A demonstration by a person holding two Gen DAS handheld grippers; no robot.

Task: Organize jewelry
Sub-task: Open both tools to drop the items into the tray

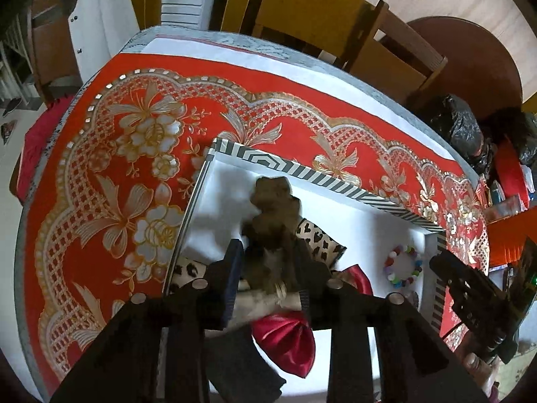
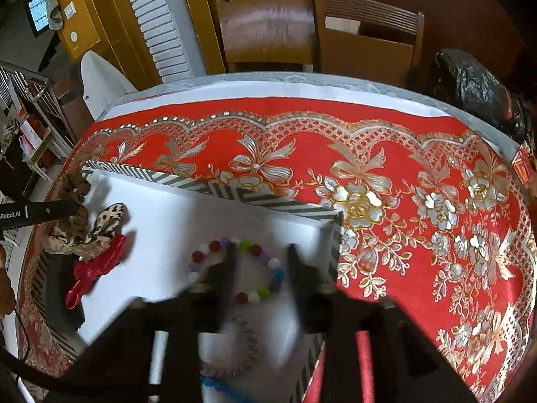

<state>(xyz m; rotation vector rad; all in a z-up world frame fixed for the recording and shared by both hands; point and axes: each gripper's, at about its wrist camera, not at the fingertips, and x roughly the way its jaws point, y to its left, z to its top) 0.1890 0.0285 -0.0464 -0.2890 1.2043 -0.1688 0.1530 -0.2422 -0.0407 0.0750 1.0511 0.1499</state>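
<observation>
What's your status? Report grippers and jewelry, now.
Left gripper open, fingers around brown scrunchie over striped box. Right gripper open over pom-pom bracelet. Leopard bow, red bow crowd the left.

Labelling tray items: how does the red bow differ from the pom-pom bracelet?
The red bow is shiny single-colour fabric, crumpled; the pom-pom bracelet is a ring of fuzzy multicoloured balls. The bow sits in a pile at one end of the tray; the bracelet lies apart. Both lie inside the tray.
</observation>
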